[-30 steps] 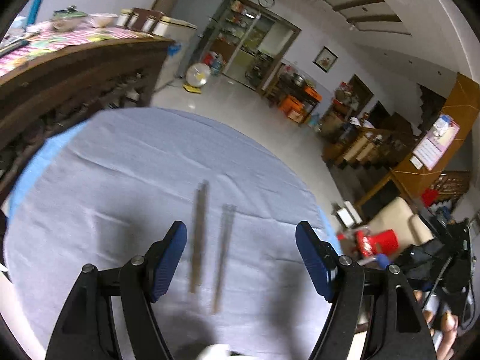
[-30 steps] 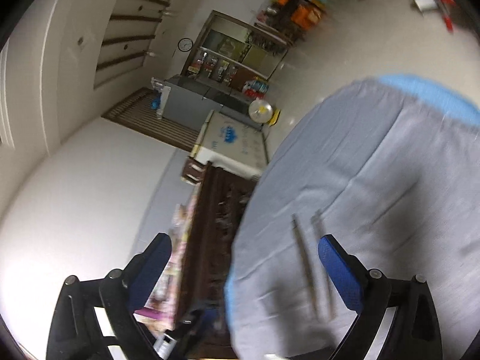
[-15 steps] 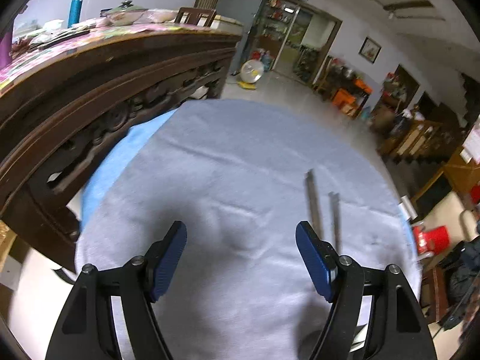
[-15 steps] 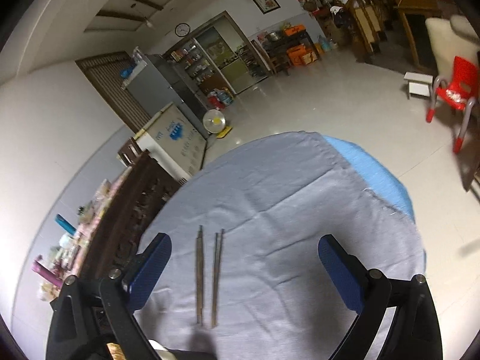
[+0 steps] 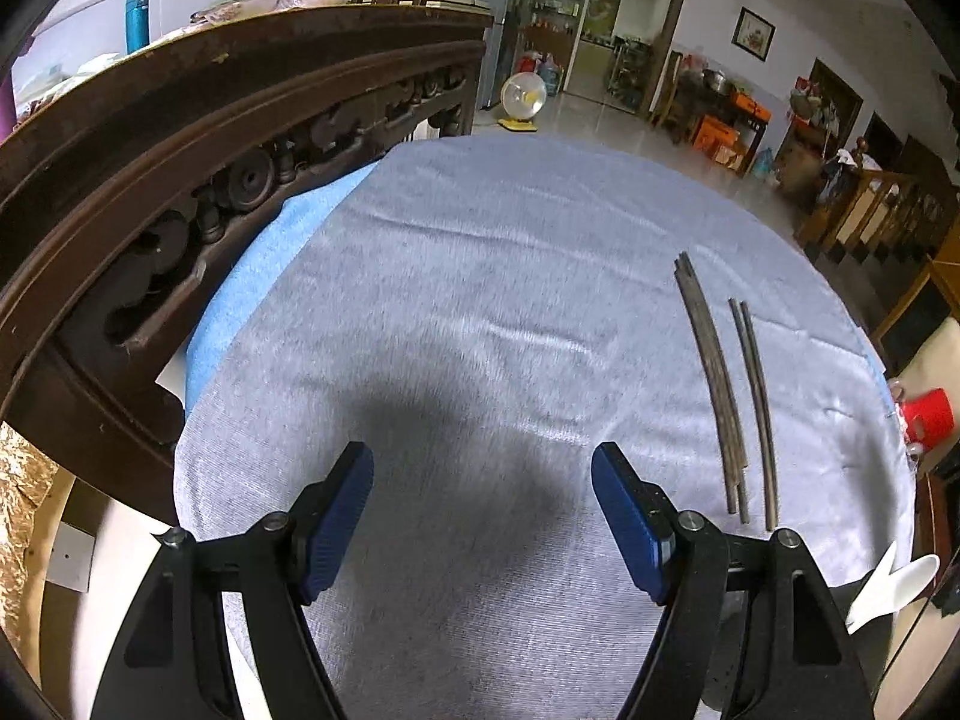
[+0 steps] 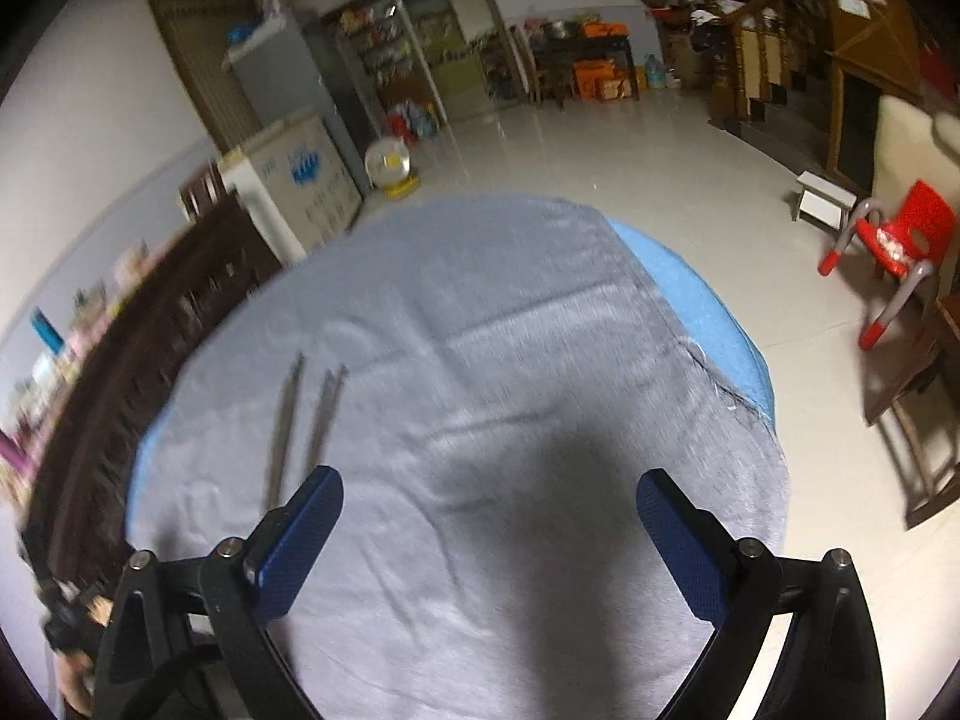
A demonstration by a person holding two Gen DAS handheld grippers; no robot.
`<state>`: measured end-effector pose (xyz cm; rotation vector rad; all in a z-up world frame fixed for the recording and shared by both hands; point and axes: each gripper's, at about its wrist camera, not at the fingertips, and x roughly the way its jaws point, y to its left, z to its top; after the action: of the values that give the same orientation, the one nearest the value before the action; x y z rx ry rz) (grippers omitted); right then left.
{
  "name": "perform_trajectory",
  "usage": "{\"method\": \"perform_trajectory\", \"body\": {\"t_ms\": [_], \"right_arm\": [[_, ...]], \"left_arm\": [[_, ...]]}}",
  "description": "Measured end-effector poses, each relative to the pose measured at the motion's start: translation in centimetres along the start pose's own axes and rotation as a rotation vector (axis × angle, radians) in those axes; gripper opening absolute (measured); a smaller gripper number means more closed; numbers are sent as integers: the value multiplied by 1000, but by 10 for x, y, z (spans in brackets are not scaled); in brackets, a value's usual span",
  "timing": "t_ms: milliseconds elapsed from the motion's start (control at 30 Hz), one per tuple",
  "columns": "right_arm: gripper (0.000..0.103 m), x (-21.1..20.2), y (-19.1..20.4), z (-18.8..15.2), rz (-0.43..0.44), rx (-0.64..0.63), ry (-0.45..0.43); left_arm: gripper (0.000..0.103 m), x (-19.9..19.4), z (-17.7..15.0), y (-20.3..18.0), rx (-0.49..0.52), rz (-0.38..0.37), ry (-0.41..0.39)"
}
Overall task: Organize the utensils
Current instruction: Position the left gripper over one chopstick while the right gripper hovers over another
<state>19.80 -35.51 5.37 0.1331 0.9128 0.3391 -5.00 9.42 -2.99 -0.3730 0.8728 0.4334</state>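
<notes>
Grey cloth [image 5: 480,312] bears unlabelled chopsticks [image 5: 729,390]; left hand-held gripper [image 5: 482,474] and right hand-held gripper [image 6: 489,501] spread, empty.

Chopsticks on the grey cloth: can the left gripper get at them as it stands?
Probably yes. The left gripper is open and empty, and the chopsticks lie flat on the grey cloth just right of it, with nothing between or on top.
</notes>
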Motion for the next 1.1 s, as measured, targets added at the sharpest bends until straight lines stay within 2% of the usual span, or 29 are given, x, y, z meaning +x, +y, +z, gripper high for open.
{"method": "perform_trajectory", "body": {"t_ms": [300,633,1100], "right_arm": [[100,31,8,-8,-29,-46,82],[100,48,27,-9,-39,-107,88],[100,63,27,-5,-24,-86,110]], "left_arm": [[76,15,6,-15,33,-7,32],[76,31,6,-25,70,-12,59],[76,49,7,-28,73,-29,88]]}}
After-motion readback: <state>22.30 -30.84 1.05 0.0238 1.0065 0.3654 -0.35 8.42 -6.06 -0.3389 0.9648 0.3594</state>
